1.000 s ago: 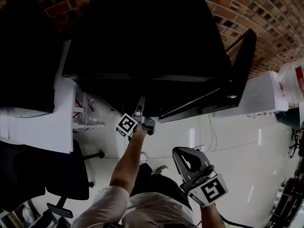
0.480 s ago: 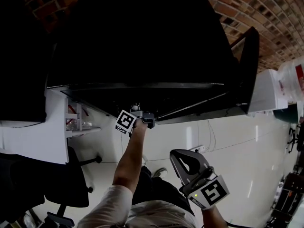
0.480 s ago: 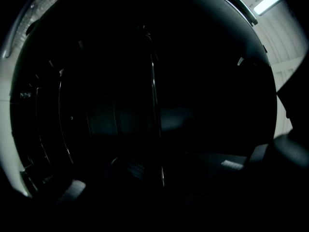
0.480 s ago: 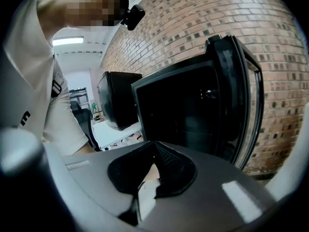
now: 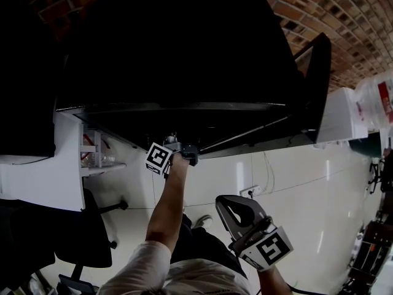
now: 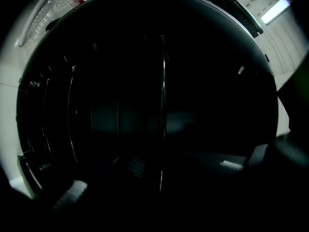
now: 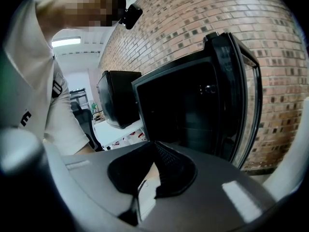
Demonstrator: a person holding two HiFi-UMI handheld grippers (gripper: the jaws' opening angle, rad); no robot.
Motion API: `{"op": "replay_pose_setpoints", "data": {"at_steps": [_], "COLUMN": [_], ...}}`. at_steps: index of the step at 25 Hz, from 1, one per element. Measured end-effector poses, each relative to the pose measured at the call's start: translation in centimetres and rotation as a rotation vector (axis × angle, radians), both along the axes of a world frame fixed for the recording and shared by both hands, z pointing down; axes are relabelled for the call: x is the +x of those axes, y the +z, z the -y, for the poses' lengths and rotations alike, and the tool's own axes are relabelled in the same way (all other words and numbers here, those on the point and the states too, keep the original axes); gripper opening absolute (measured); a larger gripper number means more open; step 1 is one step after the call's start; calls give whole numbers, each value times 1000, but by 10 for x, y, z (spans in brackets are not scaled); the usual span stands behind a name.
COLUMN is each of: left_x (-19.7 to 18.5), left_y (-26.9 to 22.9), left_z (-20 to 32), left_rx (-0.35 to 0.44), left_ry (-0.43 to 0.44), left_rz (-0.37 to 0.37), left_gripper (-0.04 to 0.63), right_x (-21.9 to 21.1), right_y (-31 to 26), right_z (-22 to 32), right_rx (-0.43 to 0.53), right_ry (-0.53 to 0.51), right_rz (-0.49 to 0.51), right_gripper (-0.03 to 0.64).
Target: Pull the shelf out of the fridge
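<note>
The black fridge (image 5: 184, 54) stands with its door (image 5: 319, 85) swung open to the right. My left gripper (image 5: 175, 141) reaches into the dark opening at its front edge. In the left gripper view the inside is very dark. A thin bright wire of the shelf (image 6: 163, 105) runs straight down between the jaws of the left gripper (image 6: 159, 178), which are shut on it. One ribbed pad (image 6: 137, 164) shows just left of the wire. My right gripper (image 5: 228, 204) hangs back low, shut and empty. From the right gripper (image 7: 155, 146) the fridge (image 7: 183, 110) and its door (image 7: 241, 91) lie ahead.
A white desk (image 5: 37, 177) with small items stands left of the fridge, with an office chair (image 5: 80, 238) below it. A white cabinet (image 5: 344, 118) sits right of the door, against a brick wall (image 5: 344, 17). Another black box (image 7: 116, 103) rests on a table farther off.
The left gripper has slid a little deeper into the fridge's front opening, so less of its fingers shows. The right gripper has hardly moved.
</note>
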State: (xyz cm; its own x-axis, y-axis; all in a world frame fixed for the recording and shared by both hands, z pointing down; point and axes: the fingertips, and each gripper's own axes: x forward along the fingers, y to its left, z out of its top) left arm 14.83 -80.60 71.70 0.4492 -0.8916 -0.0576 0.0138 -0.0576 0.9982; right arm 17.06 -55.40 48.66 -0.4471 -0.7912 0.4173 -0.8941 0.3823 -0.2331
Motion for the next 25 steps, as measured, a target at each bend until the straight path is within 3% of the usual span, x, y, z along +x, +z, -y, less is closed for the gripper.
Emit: {"op": "replay_pose_setpoints", "data": {"at_steps": [3,8,17,25], "left_x": [-2,-6,-16,-29], "left_y": [-7,-30,-60,-94], "left_z": [-11,-31,-68,-104], "left_rx": [10,77,90,133], "left_ry": [9,50,41,41], "left_rz": [-11,40,-33,-51], "left_gripper": [6,8,11,11], "right_x": [1,-2,-12,-17], "right_y": [-1,-8,-22,-40], "right_z": [-2,-6,-16,-31], "right_rx": [1,13,34,82], "right_ry": [1,-10,-54,-80], "right_rz": [6,16,-1,1], "right_gripper": [5,5,5,5]}}
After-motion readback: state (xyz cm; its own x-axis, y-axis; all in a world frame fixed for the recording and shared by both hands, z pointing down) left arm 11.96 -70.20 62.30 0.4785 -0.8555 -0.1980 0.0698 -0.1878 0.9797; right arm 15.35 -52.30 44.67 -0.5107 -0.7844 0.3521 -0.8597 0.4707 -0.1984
